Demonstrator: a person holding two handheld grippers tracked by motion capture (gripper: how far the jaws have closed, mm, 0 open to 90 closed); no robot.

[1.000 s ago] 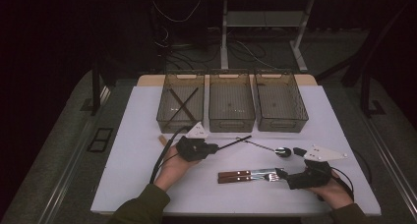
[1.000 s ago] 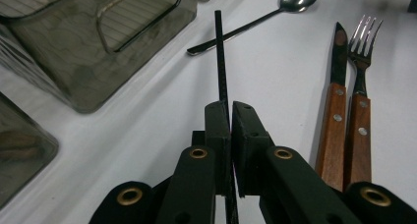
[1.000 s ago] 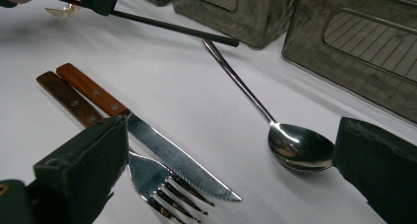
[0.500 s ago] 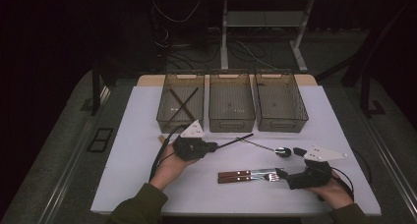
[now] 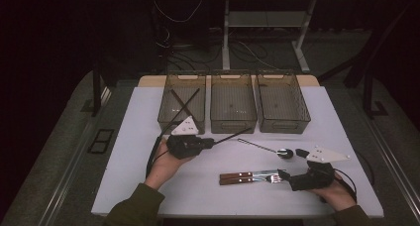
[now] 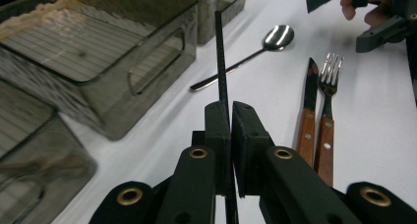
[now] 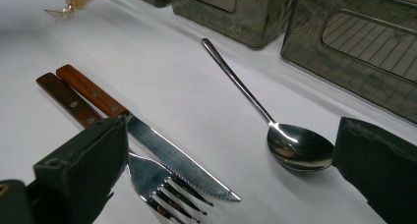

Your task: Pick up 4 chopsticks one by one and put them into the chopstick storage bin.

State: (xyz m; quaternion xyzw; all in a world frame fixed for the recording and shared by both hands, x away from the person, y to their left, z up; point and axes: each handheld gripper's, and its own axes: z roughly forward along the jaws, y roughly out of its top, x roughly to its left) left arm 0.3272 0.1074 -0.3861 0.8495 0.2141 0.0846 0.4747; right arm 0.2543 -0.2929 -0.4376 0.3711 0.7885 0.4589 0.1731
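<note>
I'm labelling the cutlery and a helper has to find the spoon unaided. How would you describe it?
Start at the row of three smoky bins, at the middle bin. On the white table in front of it lies the spoon, bowl near the open right gripper. It is all shiny metal; the knife and fork have wooden handles.

A dim room, cables [image 5: 173, 57] on dark floor [image 5: 59, 151] behind the white table [image 5: 133, 132].

My jaws are matt black plastic. The spoon [image 7: 300, 148] is glossy metal; the knife [image 7: 123, 121] and fork [image 6: 327, 111] have brown wood handles. 3 bins [image 5: 233, 103] are smoky clear plastic on the matt white bench [image 5: 133, 137].
</note>
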